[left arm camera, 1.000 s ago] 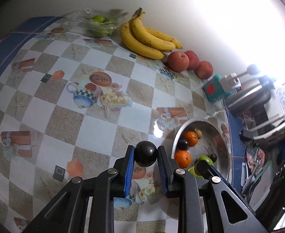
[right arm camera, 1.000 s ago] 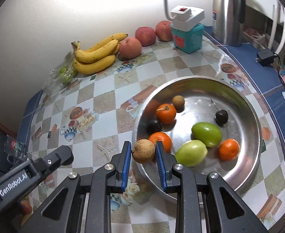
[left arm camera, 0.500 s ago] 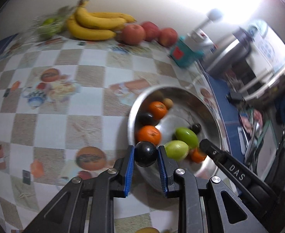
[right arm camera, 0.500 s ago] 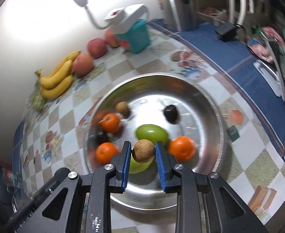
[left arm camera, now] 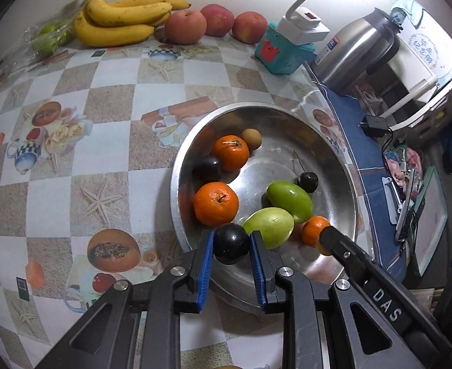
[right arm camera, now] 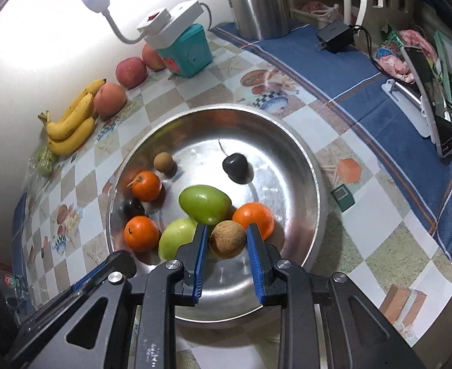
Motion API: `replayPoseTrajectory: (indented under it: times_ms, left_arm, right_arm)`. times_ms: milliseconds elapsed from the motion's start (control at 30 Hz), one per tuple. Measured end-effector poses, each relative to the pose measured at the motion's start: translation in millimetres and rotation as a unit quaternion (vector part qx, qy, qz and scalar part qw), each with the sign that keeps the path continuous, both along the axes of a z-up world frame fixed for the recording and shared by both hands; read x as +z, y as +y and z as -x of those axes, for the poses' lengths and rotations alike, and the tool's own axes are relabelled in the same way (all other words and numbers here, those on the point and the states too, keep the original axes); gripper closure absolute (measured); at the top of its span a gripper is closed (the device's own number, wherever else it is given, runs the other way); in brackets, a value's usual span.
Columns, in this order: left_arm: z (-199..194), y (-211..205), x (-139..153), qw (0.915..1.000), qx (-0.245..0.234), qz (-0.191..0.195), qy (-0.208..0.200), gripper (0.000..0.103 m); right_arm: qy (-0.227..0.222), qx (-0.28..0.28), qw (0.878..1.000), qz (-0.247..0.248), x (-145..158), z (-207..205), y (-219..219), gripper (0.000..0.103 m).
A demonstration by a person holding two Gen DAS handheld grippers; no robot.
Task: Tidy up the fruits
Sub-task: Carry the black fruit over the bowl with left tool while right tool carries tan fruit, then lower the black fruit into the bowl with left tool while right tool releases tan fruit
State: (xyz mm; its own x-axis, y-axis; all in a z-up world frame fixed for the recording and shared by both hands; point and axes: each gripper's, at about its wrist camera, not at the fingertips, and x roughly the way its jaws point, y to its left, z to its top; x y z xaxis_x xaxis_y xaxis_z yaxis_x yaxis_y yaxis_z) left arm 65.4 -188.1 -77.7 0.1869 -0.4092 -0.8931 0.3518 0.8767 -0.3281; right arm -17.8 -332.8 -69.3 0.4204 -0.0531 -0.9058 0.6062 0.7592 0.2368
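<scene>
A steel bowl (left arm camera: 342, 184) (right arm camera: 303, 166) holds oranges (left arm camera: 216, 203), green fruits (left arm camera: 290, 197), dark fruits and a small brown fruit (left arm camera: 251, 139). My left gripper (left arm camera: 231, 243) is shut on a black round fruit (left arm camera: 231, 243) over the bowl's near rim. My right gripper (right arm camera: 227, 240) is shut on a brown round fruit (right arm camera: 227, 240) above the bowl's near side, just in front of an orange (right arm camera: 253, 217) and a green fruit (right arm camera: 204, 204). The right gripper's arm (left arm camera: 364, 273) shows in the left wrist view.
Bananas (left arm camera: 121, 18), three apples (left arm camera: 185, 27) and bagged green fruit (left arm camera: 50, 35) lie along the back wall. A teal box with a white lamp (left arm camera: 283, 49) and a steel kettle (left arm camera: 355, 52) stand behind the bowl. Chargers and clutter (right arm camera: 422, 61) lie right.
Both grippers have moved in over the bowl, each still holding its fruit. The left swung right from the bare tablecloth; the right moved further over the bowl's inside.
</scene>
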Motion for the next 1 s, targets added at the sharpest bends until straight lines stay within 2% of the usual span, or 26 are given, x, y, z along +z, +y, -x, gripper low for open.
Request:
replayPoseTrajectory:
  times_ms: [1000]
  left_arm:
    - [-6,2,-8,0.9997,0.005,-0.013,0.021,0.076]
  right_arm:
    - [0.049,0.036,0.998,0.007,-13,-11,16,0.076]
